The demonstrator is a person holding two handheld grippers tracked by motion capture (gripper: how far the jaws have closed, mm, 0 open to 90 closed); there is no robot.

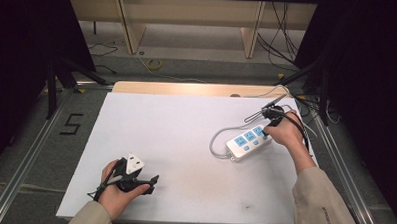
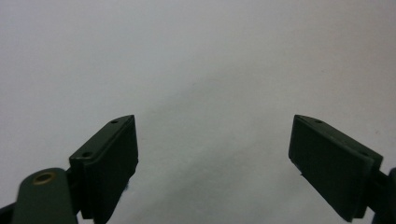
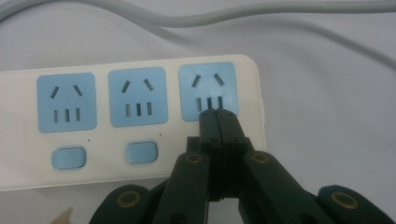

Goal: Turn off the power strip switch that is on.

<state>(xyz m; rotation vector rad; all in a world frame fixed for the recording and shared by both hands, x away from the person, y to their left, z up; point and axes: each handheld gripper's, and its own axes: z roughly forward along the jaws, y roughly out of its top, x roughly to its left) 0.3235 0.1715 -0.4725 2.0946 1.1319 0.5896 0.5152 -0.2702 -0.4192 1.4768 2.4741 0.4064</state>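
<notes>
On the right half of the white surface (image 1: pixel 185 156) lay the power strip (image 1: pixel 248 141), its grey cord (image 1: pixel 216 142) looping round its near end and away toward the back edge. The right gripper (image 3: pixel 217 113) stood over the end of the strip farthest from that loop, its jaws clenched together with nothing between them, and their joined tip sat on the lower edge of the third blue socket (image 3: pixel 208 91), just where that socket's switch would be. The two other switches (image 3: pixel 69 158) showed bare beside it, one under each socket, so the step in hand looked like pressing the third switch with the closed tip.

To do it well, the push should go straight down through the tip, not slanted, since a sideways shove would likely slide the light strip across the smooth surface. A short, firm press would be enough; the tip should stay off the socket slots just above it. Whether the tip was already bearing on the switch could not be told.

Well apart from the strip, near the front edge, the left gripper (image 2: pixel 215 154) rested with its jaws released and wide, holding nothing. It could steady the strip's near end if the strip began to creep.
</notes>
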